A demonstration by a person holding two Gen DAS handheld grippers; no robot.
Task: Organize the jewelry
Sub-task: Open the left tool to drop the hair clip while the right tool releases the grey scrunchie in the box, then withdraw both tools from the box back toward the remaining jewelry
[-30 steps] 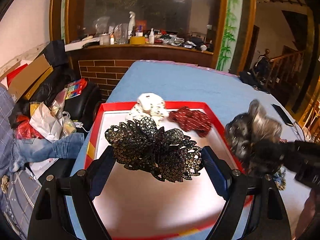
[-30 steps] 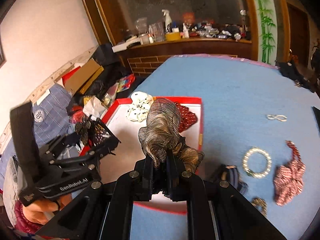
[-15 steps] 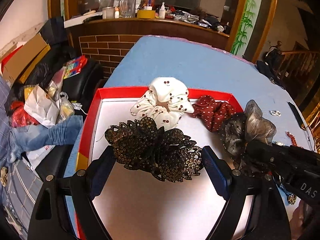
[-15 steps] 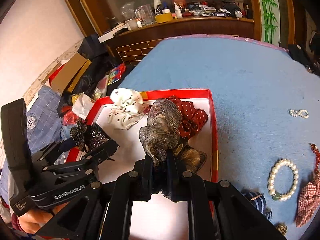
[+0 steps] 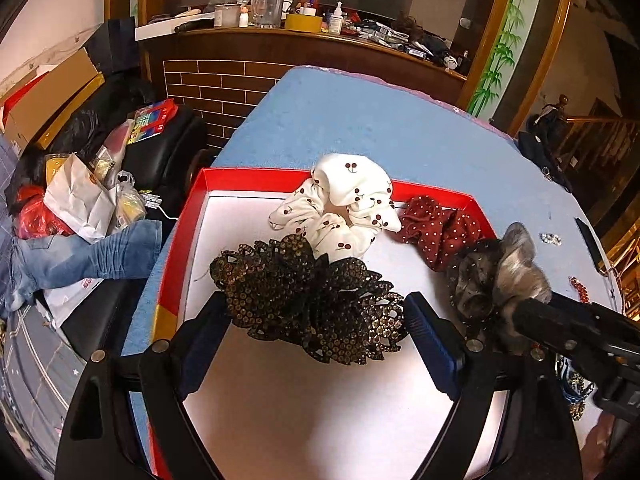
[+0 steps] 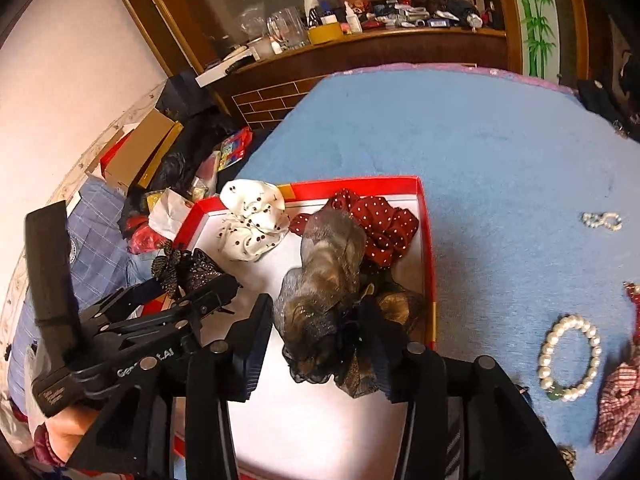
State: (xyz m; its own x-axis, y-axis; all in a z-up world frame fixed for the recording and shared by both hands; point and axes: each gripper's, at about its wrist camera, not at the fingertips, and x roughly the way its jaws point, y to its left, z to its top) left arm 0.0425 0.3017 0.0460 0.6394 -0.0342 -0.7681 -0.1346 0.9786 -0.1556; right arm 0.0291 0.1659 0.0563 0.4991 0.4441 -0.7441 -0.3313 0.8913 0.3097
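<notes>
I am holding my left hand-held gripper [image 5: 316, 320] over the white floor of the red box [image 5: 188, 216], and its 2 blue pads are pressing in on either end of the black rhinestone hair clip [image 5: 308, 300], which is spanning the gap between them. My right hand-held gripper [image 6: 316, 336] is standing with its fingers spread wide apart, and the grey mesh scrunchie [image 6: 324, 292] is sitting between them inside the box near its right wall; I cannot tell whether either pad is touching the fabric. Toward the far wall of the box the white cherry-print scrunchie [image 5: 344, 208] is lying just beside the dark red dotted scrunchie [image 5: 436, 232], and the 2 are touching at their edges. The box is sitting on the blue bench [image 6: 480, 140]. Out on the bench to the right of the box, a pearl bracelet [image 6: 570, 360] is lying flat, with a red checked bow [image 6: 616, 400] just beside it and a small pearl piece [image 6: 602, 221] farther back
</notes>
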